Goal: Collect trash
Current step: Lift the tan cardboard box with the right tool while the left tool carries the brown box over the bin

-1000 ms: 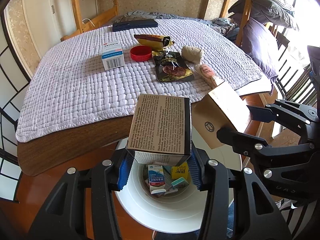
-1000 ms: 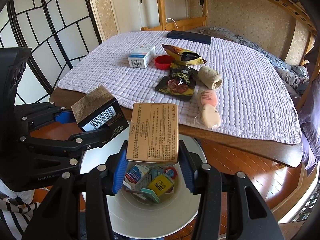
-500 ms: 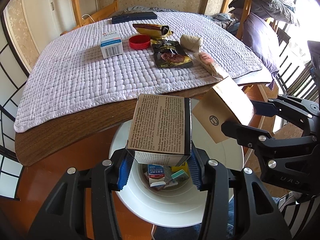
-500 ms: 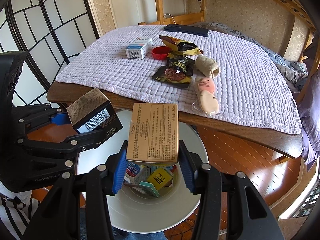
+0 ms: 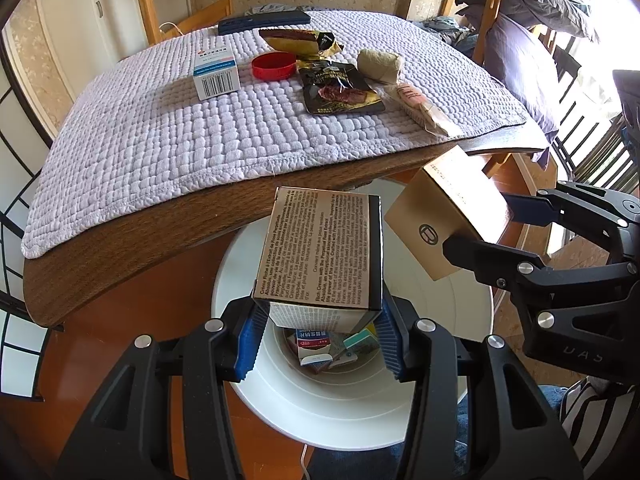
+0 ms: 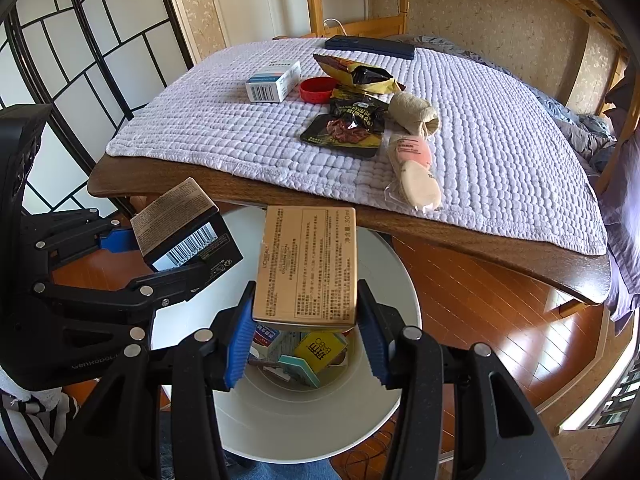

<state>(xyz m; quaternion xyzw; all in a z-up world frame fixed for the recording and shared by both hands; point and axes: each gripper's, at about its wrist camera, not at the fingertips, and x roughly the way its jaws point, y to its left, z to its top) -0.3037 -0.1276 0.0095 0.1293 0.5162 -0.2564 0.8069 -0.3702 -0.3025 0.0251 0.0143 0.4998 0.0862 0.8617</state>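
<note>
My left gripper [image 5: 318, 338] is shut on a black-and-tan printed carton [image 5: 320, 254] and holds it over the white bin [image 5: 352, 416]; it also shows in the right wrist view [image 6: 180, 228]. My right gripper [image 6: 306, 334] is shut on a tan L'Oreal box [image 6: 306, 266] above the same bin [image 6: 304, 428]; this box also shows in the left wrist view [image 5: 448, 220]. Several small boxes lie at the bin's bottom [image 6: 316, 352].
On the quilted table [image 5: 160, 140] lie a white-blue medicine box [image 5: 216, 70], a red lid [image 5: 274, 66], a yellow snack bag [image 5: 300, 40], a black snack pouch [image 5: 340, 94], a beige roll [image 5: 378, 66] and a wrapped pink item [image 5: 416, 102]. A folding screen [image 6: 80, 60] stands left.
Both grippers with their boxes have pulled back from the table and sit further over the bin. Both grips are unchanged.
</note>
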